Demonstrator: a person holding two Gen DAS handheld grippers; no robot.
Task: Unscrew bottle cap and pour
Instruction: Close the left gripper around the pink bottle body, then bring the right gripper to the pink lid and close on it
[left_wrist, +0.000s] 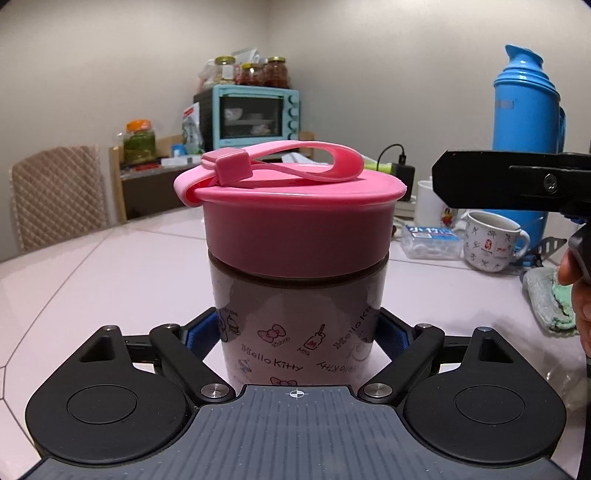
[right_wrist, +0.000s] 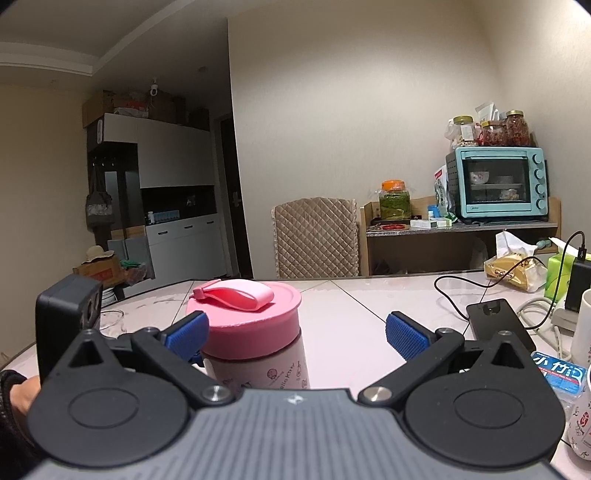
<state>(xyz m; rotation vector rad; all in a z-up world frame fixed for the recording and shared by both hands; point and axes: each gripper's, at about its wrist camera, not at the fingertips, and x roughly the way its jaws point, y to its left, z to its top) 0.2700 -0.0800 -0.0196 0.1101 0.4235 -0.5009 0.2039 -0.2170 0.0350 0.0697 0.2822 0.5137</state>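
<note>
Held low around the white cartoon-print bottle (left_wrist: 295, 332) by the left gripper (left_wrist: 295, 339), pads pressed on both sides. Spread wide and empty, right gripper (right_wrist: 295, 336), beside the round pink plastic cap (right_wrist: 245, 314) at centre frame. Could slip or tip if twisted too hard.

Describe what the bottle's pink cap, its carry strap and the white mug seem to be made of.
Pink cap: probably hard plastic, smooth and matte, with a thin moulded rim. Carry strap: likely silicone or soft rubber, since it bends into a loop lying flat on the cap. White mug: likely glazed ceramic, with a thick rim, a glossy surface and printed figures.
</note>
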